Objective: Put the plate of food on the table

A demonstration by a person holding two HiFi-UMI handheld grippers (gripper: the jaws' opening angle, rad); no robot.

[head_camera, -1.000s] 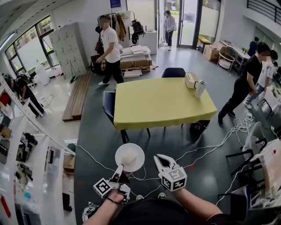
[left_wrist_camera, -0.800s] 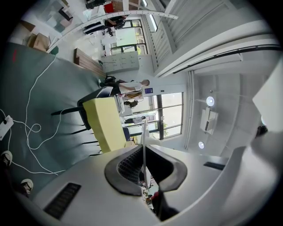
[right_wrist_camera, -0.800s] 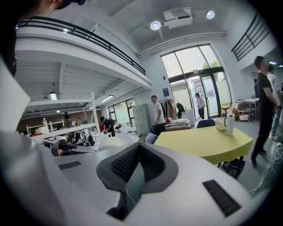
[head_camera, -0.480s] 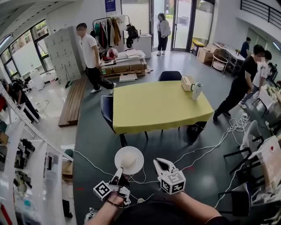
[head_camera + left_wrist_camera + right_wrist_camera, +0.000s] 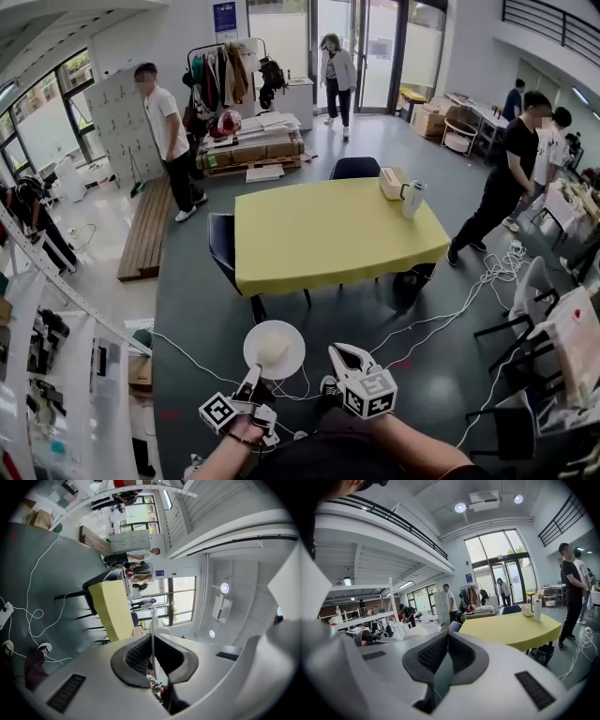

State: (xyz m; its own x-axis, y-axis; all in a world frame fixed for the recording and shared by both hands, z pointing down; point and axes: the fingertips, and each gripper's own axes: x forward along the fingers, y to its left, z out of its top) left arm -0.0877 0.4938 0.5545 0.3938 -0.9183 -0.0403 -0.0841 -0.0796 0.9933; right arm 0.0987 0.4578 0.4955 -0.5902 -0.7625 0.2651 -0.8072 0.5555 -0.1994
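A white plate (image 5: 275, 349) with a pale mound of food on it hangs low over the dark floor, held by its near rim in my left gripper (image 5: 253, 374), which is shut on it. In the left gripper view the plate's rim (image 5: 153, 620) stands edge-on between the closed jaws of the left gripper (image 5: 152, 638). My right gripper (image 5: 339, 354) floats just right of the plate, shut and empty; its tips meet in the right gripper view (image 5: 447, 635). The yellow table (image 5: 333, 230) lies ahead, also visible as the table (image 5: 511, 625).
A tissue box (image 5: 391, 182) and a white bottle (image 5: 411, 199) stand at the table's far right corner. Dark chairs (image 5: 222, 240) (image 5: 355, 167) flank it. White cables (image 5: 441, 314) trail over the floor. People stand at right (image 5: 511, 178), left (image 5: 165, 127) and by the door (image 5: 336, 70). Shelving (image 5: 56, 309) runs along the left.
The table sits a little lower and nearer in the head view. The person in the white shirt has walked left. Both grippers keep their hold and places.
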